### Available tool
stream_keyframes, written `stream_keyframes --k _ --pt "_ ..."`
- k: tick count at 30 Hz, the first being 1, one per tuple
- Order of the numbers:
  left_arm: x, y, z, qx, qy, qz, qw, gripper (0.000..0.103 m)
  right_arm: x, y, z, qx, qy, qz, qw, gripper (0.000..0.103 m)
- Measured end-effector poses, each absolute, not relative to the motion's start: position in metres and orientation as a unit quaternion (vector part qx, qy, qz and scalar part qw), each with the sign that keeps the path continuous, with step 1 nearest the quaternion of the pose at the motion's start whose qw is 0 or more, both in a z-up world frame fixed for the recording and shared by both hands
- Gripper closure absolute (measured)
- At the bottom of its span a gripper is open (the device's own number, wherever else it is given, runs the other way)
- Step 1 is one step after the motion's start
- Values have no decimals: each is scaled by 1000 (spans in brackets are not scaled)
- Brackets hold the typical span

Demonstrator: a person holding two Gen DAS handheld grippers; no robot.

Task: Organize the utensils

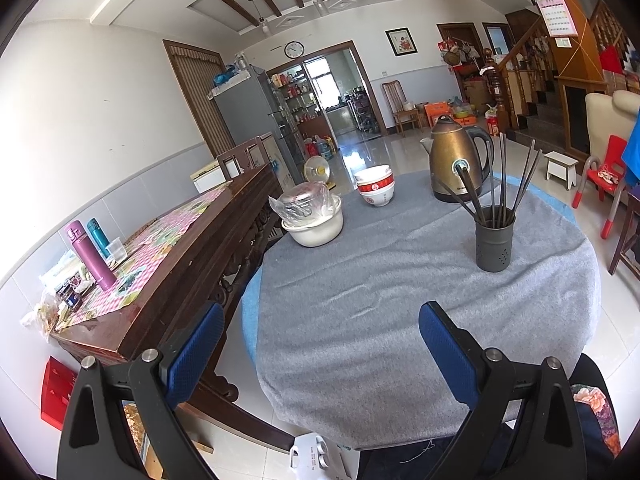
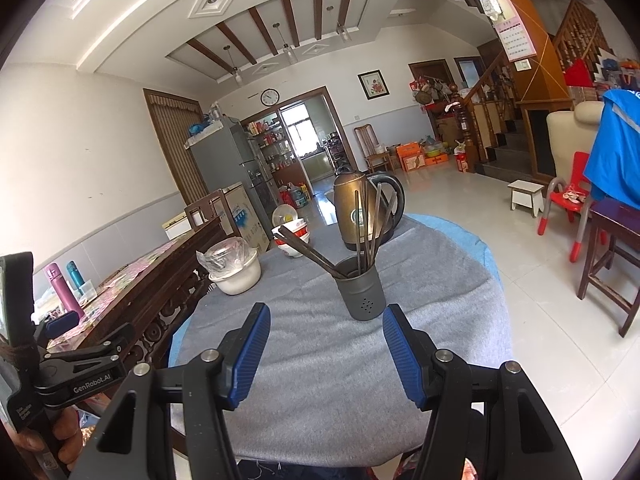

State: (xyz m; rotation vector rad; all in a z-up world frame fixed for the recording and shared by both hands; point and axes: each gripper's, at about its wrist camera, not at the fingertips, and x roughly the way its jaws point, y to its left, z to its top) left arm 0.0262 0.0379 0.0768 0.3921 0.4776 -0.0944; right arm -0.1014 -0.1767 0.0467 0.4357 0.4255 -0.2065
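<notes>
Several chopsticks (image 2: 362, 232) stand in the holder (image 2: 362, 294) just beyond the right hand-held gripper (image 2: 326, 356), spread wide and empty.

A round table (image 1: 256, 320) under a grey cloth (image 1: 400, 280) carries four things — holder (image 1: 494, 242), kettle (image 1: 456, 160), stacked bowls (image 1: 375, 186), white pot (image 1: 316, 226).

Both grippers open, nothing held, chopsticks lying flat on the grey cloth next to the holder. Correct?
One thing is off: the chopsticks are not flat on the grey cloth; they stand inside the dark holder, as the right wrist view shows. Left gripper and right gripper are indeed open and hold nothing.
</notes>
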Motion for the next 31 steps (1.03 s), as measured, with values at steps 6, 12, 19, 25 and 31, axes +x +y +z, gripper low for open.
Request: stream_keyframes --k 6,12,19,25,31 --pt "34 35 74 191 242 -49 950 5 -94 -179 48 210 209 -104 949 40" --pt "45 32 70 187 249 -45 949 5 -85 -181 48 206 212 -100 950 40" --pt "62 32 64 182 259 -38 948 5 -61 -181 47 196 216 -92 952 40" --pt "92 31 46 170 279 -37 945 5 -33 -193 39 191 226 -99 950 40" --pt "156 46 8 103 329 -34 938 5 10 -240 7 181 259 -151 937 40"
